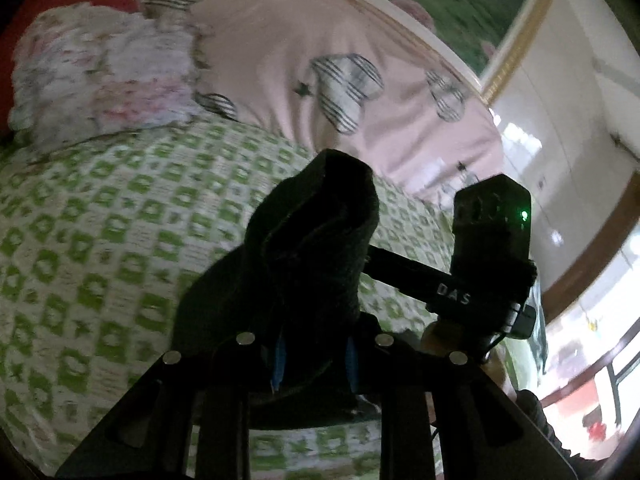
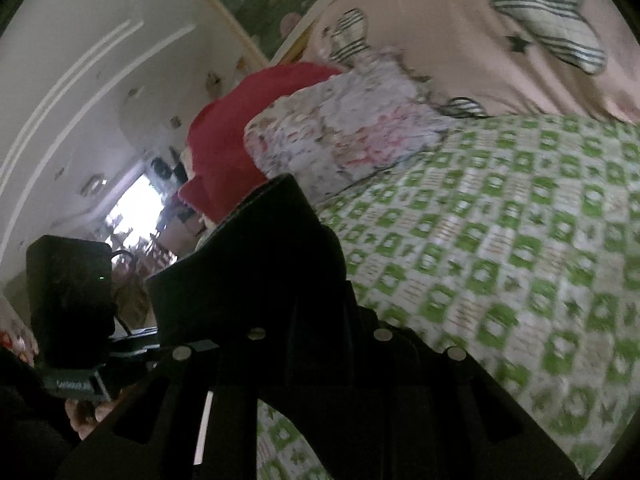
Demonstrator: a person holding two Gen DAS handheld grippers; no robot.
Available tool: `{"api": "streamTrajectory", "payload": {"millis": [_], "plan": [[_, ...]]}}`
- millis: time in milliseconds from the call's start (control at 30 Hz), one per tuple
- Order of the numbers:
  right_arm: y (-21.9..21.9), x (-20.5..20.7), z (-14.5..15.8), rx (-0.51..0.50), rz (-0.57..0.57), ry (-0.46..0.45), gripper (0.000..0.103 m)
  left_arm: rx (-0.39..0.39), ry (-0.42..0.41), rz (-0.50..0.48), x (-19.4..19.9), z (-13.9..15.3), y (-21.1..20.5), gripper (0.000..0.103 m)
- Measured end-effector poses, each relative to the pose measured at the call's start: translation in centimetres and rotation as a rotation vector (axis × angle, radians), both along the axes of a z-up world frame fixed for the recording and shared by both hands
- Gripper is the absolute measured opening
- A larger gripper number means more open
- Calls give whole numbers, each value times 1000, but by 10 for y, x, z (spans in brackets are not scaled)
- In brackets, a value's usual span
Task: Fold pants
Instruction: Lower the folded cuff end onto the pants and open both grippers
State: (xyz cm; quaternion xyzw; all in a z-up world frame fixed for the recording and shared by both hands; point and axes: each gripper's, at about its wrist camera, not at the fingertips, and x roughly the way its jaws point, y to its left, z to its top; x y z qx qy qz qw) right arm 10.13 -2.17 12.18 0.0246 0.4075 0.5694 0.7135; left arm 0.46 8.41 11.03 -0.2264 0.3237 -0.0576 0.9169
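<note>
The left gripper [image 1: 316, 356] is closed down on a thick bunch of the dark pants [image 1: 304, 256] — the cloth rises in a rumpled peak straight out from between the blue-padded fingers [image 1: 280, 364] and hides their tips. The tool is tilted, so the bed runs at a slant behind it, and the fabric is held up off the covers rather than lying on them. Just to the right of that bunch sits the other handset's black camera block [image 1: 492, 224] with a small green light, near the pants.

The right gripper [image 2: 316, 344] is likewise clamped on the pants [image 2: 256, 272]; a folded, stitched edge of the black cloth stands up from its fingers and drapes over the frame, so how far they are closed cannot be read exactly. It too is canted over. Skin of the person's hand [image 2: 90, 412] shows at the lower left, blurred.

Beneath both lies a green-and-white checked bedspread [image 1: 100, 240]. Farther back rests a floral bundle [image 1: 100, 76], touching a pink quilt with striped patches [image 1: 288, 40], and beside the bundle a red cushion [image 2: 228, 140]. A gold-framed picture [image 1: 500, 20] hangs on the pale wall beyond.
</note>
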Motion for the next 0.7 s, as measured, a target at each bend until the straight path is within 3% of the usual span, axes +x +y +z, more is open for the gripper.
{"api": "streamTrajectory", "payload": {"millis": [433,700], "plan": [[-102,15,-27,24,-154,52,19,95,81,-183,30,-31,-97,23],[-142,20,-45,17,-226,87,19,145,125,-259,42,-53,-140,23]]}}
